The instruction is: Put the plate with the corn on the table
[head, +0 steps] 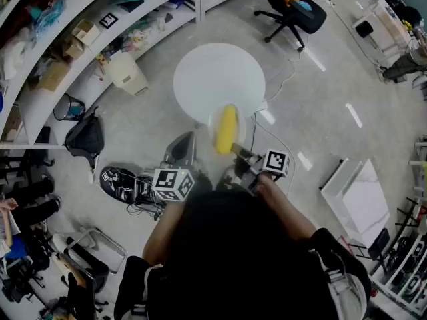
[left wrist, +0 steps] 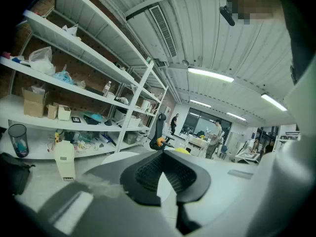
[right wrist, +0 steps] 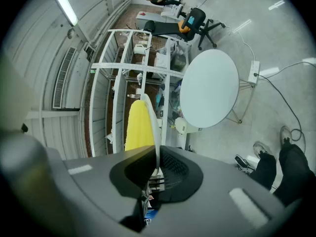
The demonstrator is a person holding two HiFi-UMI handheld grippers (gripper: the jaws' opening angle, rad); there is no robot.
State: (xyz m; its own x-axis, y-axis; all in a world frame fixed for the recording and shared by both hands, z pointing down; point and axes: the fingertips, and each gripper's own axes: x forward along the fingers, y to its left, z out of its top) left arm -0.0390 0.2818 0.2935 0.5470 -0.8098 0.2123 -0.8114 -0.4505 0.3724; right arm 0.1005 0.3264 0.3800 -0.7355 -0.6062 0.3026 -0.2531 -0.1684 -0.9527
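Plate (head: 241, 121) rim is pinched in right gripper (head: 239, 151) jaws so corn (head: 227, 129) stays on, near the bench (head: 219, 79); left gripper (head: 183, 149) jaws are slightly apart, empty.

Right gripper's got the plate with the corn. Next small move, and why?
Probably carry the plate forward over the round table, keeping it level. The right gripper is shut on its rim, the corn lies loose on it, and the table looks still ahead, with nothing on it.
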